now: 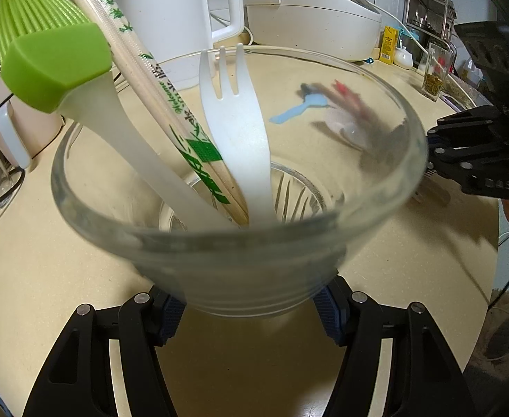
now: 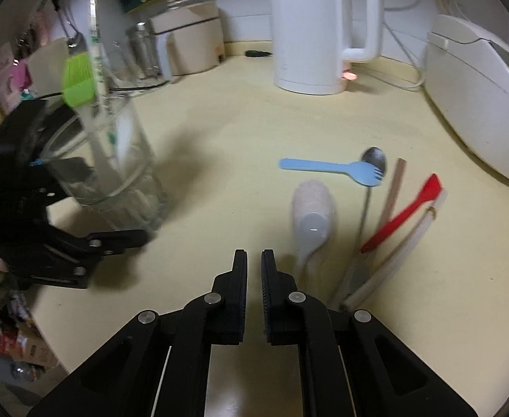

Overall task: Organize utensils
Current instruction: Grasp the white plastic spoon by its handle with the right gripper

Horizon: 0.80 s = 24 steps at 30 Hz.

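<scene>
My left gripper (image 1: 247, 316) is shut on a clear glass tumbler (image 1: 376, 187), its blue pads (image 1: 169, 319) pressing both sides. In the glass stand a green silicone brush (image 1: 49, 62), wrapped chopsticks (image 1: 157, 90) and a white plastic fork (image 1: 233, 111). My right gripper (image 2: 254, 264) hovers over the counter, shut with nothing between its fingers. Ahead of it and to its right lie a white spoon (image 2: 311, 222), a blue spork (image 2: 330, 168), a metal spoon (image 2: 374, 160), a wooden stick (image 2: 393, 191), a red spatula (image 2: 403, 215) and a white stick (image 2: 393, 264). The glass (image 2: 122, 173) stands to the left.
A white kettle (image 2: 310, 27) stands at the back of the cream counter (image 2: 219, 132), with a white rice cooker (image 2: 480, 97) to the right. A beige appliance (image 2: 191, 41) and glassware sit at the back left. The counter's rounded edge (image 2: 80, 347) runs along the near side.
</scene>
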{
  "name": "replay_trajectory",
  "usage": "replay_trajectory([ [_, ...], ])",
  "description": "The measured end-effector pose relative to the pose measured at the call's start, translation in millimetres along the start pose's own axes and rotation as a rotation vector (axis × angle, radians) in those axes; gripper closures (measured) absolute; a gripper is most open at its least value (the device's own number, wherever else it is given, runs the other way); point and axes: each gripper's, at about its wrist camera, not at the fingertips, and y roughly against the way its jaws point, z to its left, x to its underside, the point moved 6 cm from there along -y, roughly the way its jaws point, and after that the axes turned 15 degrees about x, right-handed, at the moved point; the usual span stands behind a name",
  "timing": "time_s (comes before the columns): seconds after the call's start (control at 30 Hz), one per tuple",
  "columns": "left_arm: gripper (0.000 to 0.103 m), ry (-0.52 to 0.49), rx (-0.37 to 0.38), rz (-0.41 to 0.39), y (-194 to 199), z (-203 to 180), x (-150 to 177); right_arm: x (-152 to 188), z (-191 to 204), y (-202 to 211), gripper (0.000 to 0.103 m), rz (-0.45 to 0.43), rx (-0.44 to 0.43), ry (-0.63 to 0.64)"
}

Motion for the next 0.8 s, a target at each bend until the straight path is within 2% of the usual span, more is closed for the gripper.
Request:
replay_trajectory([
  [0.07,0.034,-0.001,-0.001,0.000,0.0,0.2,0.0,1.1,-7.1,-5.6,0.094,0.020,0.045,-0.016],
  [0.2,0.034,0.003,0.004,0.000,0.2,-0.2,0.2,5.3,-15.4,-15.6,0.089,0.050,0.074,-0.021],
  [0.43,0.034,0.006,0.007,0.000,0.9,-0.4,0.1,2.8,-12.7,-22.4,0.087,0.000,0.121,0.044],
  [0.53,0.034,0.006,0.006,0.000,1.6,0.3,0.5,2.5,-12.0,-22.7,0.092,-0.014,0.133,0.069],
  [0.73,0.034,0.006,0.006,0.000,1.4,0.4,0.2,7.1,4.7,-13.0,0.095,-0.012,-0.002,0.105],
  [0.8,0.034,0.005,0.005,0.000,1.5,0.2,0.3,9.8,12.4,-9.4,0.095,-0.020,-0.013,0.131],
])
